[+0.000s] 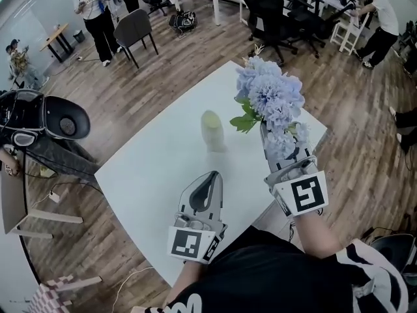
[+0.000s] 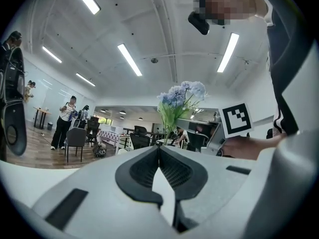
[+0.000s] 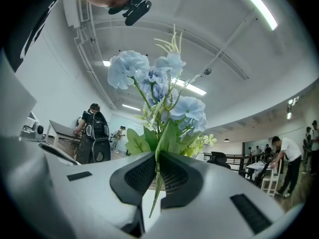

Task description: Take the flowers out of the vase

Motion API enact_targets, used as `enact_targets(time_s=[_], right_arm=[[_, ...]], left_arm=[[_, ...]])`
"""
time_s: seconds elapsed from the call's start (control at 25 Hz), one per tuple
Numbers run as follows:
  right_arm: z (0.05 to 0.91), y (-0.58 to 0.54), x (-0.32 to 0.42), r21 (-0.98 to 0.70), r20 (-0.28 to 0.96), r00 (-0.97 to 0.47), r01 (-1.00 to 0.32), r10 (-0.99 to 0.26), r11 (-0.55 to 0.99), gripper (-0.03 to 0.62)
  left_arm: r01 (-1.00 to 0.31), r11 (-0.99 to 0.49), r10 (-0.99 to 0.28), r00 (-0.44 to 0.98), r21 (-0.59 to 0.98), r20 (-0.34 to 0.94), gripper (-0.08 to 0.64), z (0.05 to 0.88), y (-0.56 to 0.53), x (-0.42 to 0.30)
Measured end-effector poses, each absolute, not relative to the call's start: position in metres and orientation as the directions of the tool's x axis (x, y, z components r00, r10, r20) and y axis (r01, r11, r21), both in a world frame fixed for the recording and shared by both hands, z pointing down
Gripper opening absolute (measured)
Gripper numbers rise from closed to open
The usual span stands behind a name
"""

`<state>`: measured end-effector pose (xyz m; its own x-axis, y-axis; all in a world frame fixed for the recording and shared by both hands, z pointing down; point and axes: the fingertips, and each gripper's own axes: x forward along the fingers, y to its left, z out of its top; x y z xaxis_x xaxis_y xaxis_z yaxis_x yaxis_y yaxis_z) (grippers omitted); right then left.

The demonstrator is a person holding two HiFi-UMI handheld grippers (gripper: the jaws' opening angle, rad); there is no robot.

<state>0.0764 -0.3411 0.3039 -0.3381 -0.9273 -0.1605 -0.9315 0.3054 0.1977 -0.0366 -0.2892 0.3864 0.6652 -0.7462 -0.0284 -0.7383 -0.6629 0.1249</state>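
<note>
A bunch of pale blue flowers point(image 1: 270, 96) with green leaves is out of the vase, its stems clamped in my right gripper point(image 3: 158, 156), which is shut on them over the right part of the white table point(image 1: 150, 168). In the right gripper view the blooms point(image 3: 159, 88) rise above the jaws and a stem end hangs below them. The pale yellowish vase point(image 1: 213, 130) stands upright near the table's middle, left of the flowers. My left gripper point(image 1: 207, 181) is shut and empty, a short way in front of the vase and apart from it. The left gripper view shows the flowers point(image 2: 179, 96) ahead.
The table's right corner lies just past the flowers. A black pack on a stand point(image 1: 39, 116) is at the left over wooden floor. Office chairs point(image 1: 273, 15), a grey chair point(image 1: 133, 28) and standing people point(image 1: 98, 18) are at the far side of the room.
</note>
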Motion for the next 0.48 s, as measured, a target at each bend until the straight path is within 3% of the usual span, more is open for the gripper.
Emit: enact_targets(time_s=[0.48], right_arm=[[0.351,-0.347,0.085,0.105,-0.072,-0.334,-0.940,-0.940,0.326,0.026]], left_arm=[[-0.730,-0.664,-0.736,0.677,0.162,0.031,0.008,0.411,-0.291,-0.032]])
